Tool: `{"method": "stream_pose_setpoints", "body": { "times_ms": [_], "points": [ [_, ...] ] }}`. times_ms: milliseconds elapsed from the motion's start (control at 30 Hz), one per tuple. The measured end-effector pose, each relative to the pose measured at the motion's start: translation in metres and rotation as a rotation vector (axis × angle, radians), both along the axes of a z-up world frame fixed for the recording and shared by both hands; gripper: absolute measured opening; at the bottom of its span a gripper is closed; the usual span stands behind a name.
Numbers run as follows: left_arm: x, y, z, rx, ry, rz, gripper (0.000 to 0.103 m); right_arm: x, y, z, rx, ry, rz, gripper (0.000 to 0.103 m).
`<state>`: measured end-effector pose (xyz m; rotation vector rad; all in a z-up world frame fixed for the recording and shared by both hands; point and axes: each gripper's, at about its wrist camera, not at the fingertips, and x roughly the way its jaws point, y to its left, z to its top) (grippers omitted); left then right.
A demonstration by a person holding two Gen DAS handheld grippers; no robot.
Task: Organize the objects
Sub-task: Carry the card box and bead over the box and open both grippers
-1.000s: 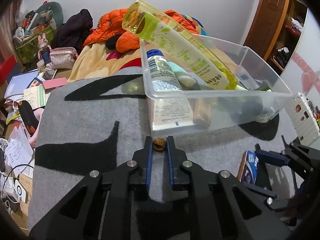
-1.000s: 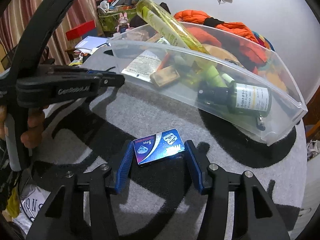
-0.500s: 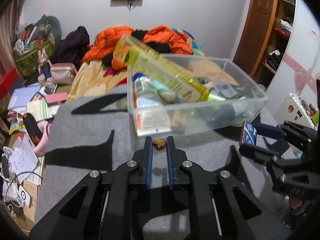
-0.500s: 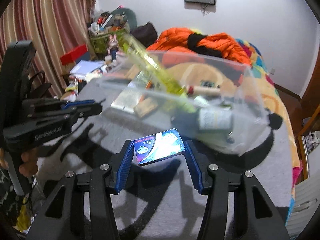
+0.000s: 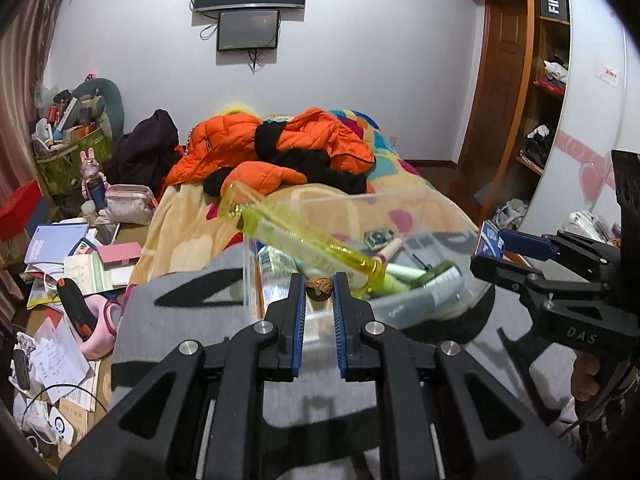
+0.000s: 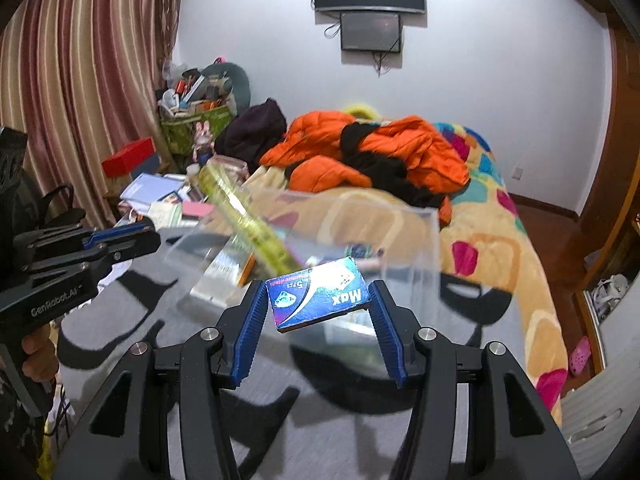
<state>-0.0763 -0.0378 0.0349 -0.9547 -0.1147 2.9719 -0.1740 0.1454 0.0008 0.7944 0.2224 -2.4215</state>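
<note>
My left gripper (image 5: 319,286) is shut on a small brown nut-like ball (image 5: 319,285), held up in front of the clear plastic bin (image 5: 436,216). My right gripper (image 6: 318,300) is shut on a small blue box (image 6: 318,298) marked "Max", held up in front of the same bin (image 6: 420,248). The bin stands on a grey and black blanket (image 5: 192,308) and holds a long yellow bottle (image 5: 296,236), tubes and other toiletries. In the left wrist view the right gripper (image 5: 490,242) shows at the right with the blue box edge-on. In the right wrist view the left gripper (image 6: 132,236) shows at the left.
Behind the bin lies a bed with orange jackets (image 5: 280,148) and a colourful blanket (image 6: 500,232). Books, papers and boxes (image 5: 72,256) clutter the floor at the left. A wooden door and shelves (image 5: 532,80) stand at the right. Screens (image 6: 368,8) hang on the wall.
Both grippers have risen and tilted upward with their objects still held. The bin now sits lower and farther in both views, and the far wall shows.
</note>
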Motion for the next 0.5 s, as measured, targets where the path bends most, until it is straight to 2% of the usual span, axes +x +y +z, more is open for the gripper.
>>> {"method": "stream_pose_setpoints", "body": {
  "times_ms": [233, 500],
  "points": [
    [-0.026, 0.004, -0.005, 0.004, -0.015, 0.001, 0.012, -0.030, -0.001, -0.004, 0.003, -0.019, -0.040, 0.048],
    [-0.056, 0.006, -0.032, 0.036, -0.103, -0.020, 0.012, -0.057, -0.015, -0.028, 0.033, -0.089, -0.044, 0.048]
  ]
}}
